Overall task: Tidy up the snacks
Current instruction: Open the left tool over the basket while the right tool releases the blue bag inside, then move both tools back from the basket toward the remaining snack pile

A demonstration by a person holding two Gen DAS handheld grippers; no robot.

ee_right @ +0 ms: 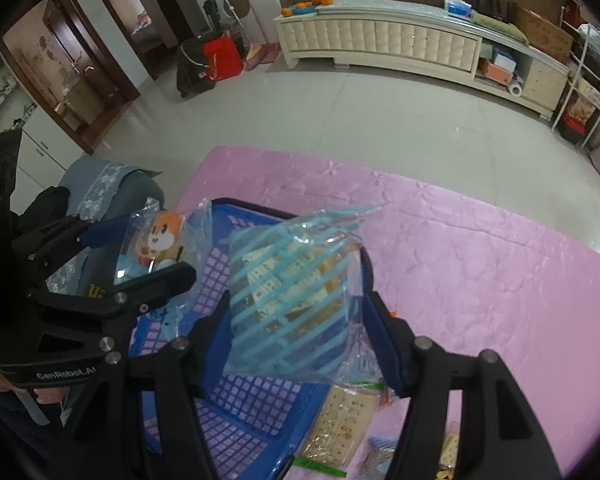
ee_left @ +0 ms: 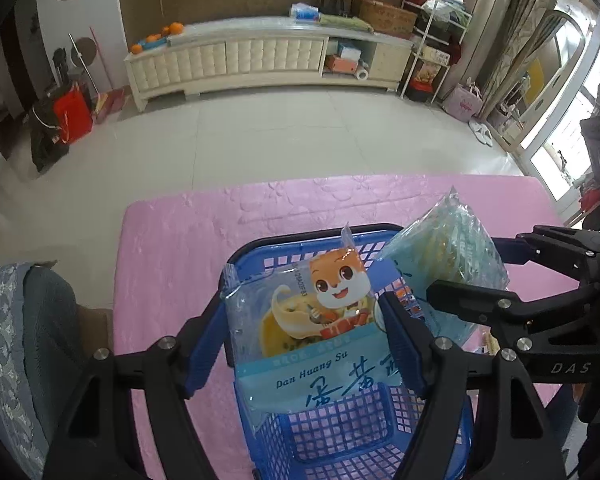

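Left wrist view showed the left tool (ee_left: 304, 344) clenched on a snack packet printed with an orange cartoon fox (ee_left: 312, 320) and the words "Dan Huang Su", its blue pads pressed against the packet's two side edges. The packet hung upright over the open top of a blue plastic lattice basket (ee_left: 340, 432), which stood on a desk covered by a pink embossed cloth (ee_left: 172, 248). To the right in the same view, the right tool (ee_left: 466, 266) held a clear bag with pale blue stripes (ee_left: 448, 256), also above the basket's far right corner. In the right wrist view, the right tool (ee_right: 296, 316) gripped that striped bag (ee_right: 288, 292) by its sides; pale square biscuits showed through the film, and the bag's top stood crumpled and raised above the basket (ee_right: 240, 400). The left tool (ee_right: 134, 250) appeared at the left with the fox packet (ee_right: 156, 244) between its fingers, just beyond the basket's left rim. On the pink cloth (ee_right: 480, 260) beside the basket's near right side lay a pack of crackers with a green strip (ee_right: 340, 424), and the edges of further packets showed near the bottom of the frame. A grey chair back with a lace-patterned cover (ee_right: 100, 184) stood at the desk's left side.
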